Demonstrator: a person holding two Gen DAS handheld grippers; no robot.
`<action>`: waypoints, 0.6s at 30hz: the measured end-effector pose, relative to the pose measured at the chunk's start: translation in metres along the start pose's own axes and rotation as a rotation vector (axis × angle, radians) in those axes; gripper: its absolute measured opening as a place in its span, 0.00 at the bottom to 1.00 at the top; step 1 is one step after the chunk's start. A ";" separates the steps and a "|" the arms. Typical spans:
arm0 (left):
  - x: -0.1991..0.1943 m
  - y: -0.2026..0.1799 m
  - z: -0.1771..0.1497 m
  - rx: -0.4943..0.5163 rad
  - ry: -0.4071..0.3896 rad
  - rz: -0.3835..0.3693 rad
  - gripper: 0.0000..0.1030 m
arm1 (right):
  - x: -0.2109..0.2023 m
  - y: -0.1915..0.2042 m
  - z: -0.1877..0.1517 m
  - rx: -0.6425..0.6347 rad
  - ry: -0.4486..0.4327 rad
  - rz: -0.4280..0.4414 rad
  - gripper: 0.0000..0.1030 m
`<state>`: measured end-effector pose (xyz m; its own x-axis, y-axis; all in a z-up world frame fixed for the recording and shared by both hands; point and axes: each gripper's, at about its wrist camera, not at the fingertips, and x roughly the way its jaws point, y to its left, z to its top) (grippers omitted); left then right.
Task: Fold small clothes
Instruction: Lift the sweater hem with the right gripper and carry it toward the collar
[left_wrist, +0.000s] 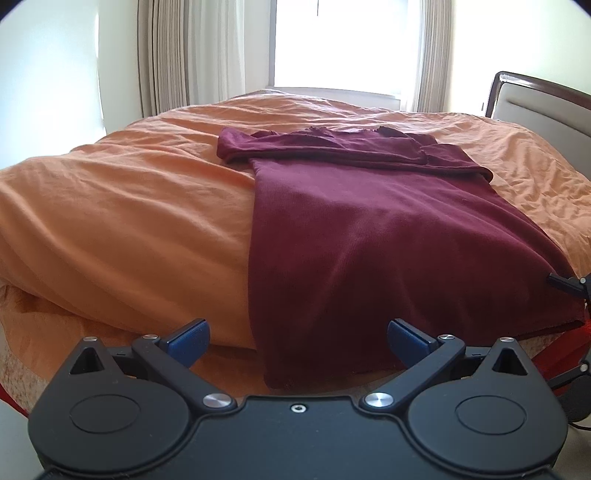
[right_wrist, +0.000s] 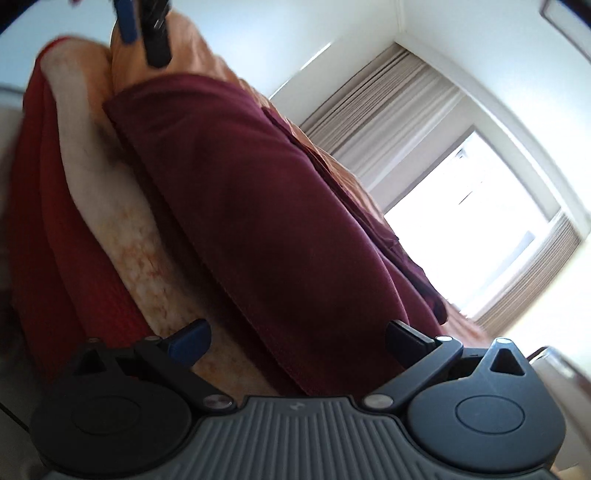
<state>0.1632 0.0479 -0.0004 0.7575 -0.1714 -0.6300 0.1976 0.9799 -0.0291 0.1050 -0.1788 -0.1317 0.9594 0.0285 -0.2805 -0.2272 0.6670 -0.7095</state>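
Left gripper (left_wrist: 297, 341): fingers spread wide, nothing pinched, nothing touched. Both blue pads (left_wrist: 188, 338) are seen apart, with the shirt's (left_wrist: 369, 236) lower hem hanging in the gap beyond them. It is held low and level at the foot of the bed (left_wrist: 122, 206), aimed along the mattress toward the window (left_wrist: 343, 44).

Right gripper (right_wrist: 298, 341): fingers also spread wide, nothing gripped. The shirt's hem edge is seen between the 2 fingers, close to the tips; contact cannot be told, as the view is blurred. The gripper is rolled hard sideways, so bed and window appear tilted. In the left view, its tip (left_wrist: 565, 282) shows at the shirt's right edge.

The shirt, maroon, lies flat on the orange duvet (left_wrist: 110, 177), collar end far, hem end draped over the near bed edge. 2 sleeves are folded across the top, 1 over the other. A red cover (right_wrist: 55, 206) is seen under the mattress edge in the right view. Curtains (left_wrist: 166, 55) flank the window; a headboard (left_wrist: 535, 99) stands at the right.
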 end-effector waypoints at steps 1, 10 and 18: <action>0.000 0.001 0.000 -0.008 0.006 -0.007 0.99 | 0.002 0.005 0.000 -0.024 -0.005 -0.025 1.00; -0.011 -0.002 -0.008 0.033 -0.016 -0.018 0.99 | -0.011 0.013 0.001 -0.065 -0.129 -0.104 0.81; -0.009 -0.022 -0.032 0.216 -0.067 -0.020 0.99 | -0.019 -0.006 0.005 0.003 -0.155 0.053 0.39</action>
<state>0.1319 0.0315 -0.0185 0.7905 -0.2042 -0.5775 0.3363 0.9326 0.1306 0.0887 -0.1796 -0.1186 0.9604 0.1779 -0.2144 -0.2780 0.6637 -0.6944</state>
